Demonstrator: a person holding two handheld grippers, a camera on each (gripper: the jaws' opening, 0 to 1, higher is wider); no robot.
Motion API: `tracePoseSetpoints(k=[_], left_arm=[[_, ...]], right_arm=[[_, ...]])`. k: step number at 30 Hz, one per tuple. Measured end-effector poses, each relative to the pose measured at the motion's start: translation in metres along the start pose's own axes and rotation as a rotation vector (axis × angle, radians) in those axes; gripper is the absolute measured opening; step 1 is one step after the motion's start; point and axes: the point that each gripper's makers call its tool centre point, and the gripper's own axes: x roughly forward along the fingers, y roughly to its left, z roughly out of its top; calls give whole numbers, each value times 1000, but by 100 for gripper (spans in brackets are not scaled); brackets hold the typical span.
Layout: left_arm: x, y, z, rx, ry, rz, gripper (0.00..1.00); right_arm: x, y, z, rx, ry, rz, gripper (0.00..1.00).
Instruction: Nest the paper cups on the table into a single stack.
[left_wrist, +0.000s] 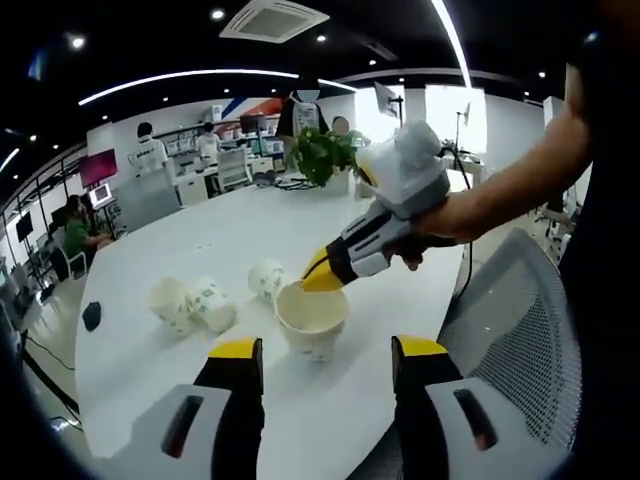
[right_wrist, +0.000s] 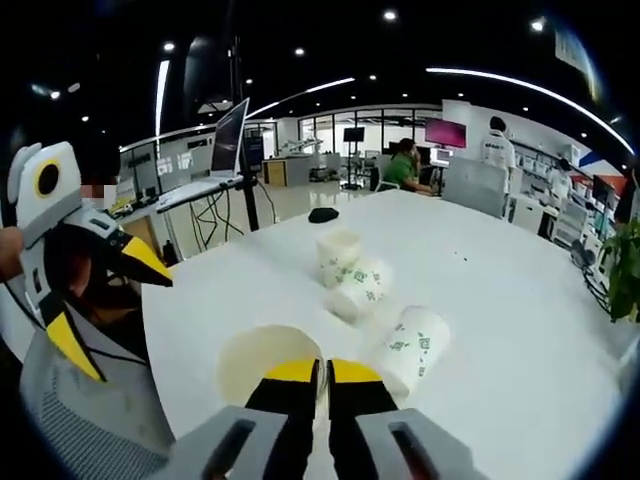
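While the left gripper (left_wrist: 325, 360) gapes, upright cup (right_wrist: 268, 362), mouth up, rim pinched by right gripper (right_wrist: 322, 372).

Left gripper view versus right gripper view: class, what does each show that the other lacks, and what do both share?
Left gripper view: a potted plant behind the right gripper, which pinches the upright cup rim. Right gripper view: an open laptop and the left gripper, jaws apart. Shared: white table, upright cup, three other cups.

Bare table (left_wrist: 180, 240) lies open beyond the cups. The right hand-held gripper (left_wrist: 322, 275) blocks the upright cup (left_wrist: 312, 320) from above; three tipped cups (left_wrist: 205, 303) crowd its left.
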Motion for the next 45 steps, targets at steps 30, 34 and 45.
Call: tracePoseSetpoints(k=[30, 34, 45], left_arm=[[-5, -1, 4, -57, -70, 2, 54], [-8, 1, 4, -66, -78, 6, 56], [-18, 5, 0, -90, -97, 9, 66]], right_arm=[[-6, -11, 1, 58, -36, -36, 16], [-7, -16, 1, 66, -31, -51, 21], [-2, -40, 1, 147, -14, -107, 35]])
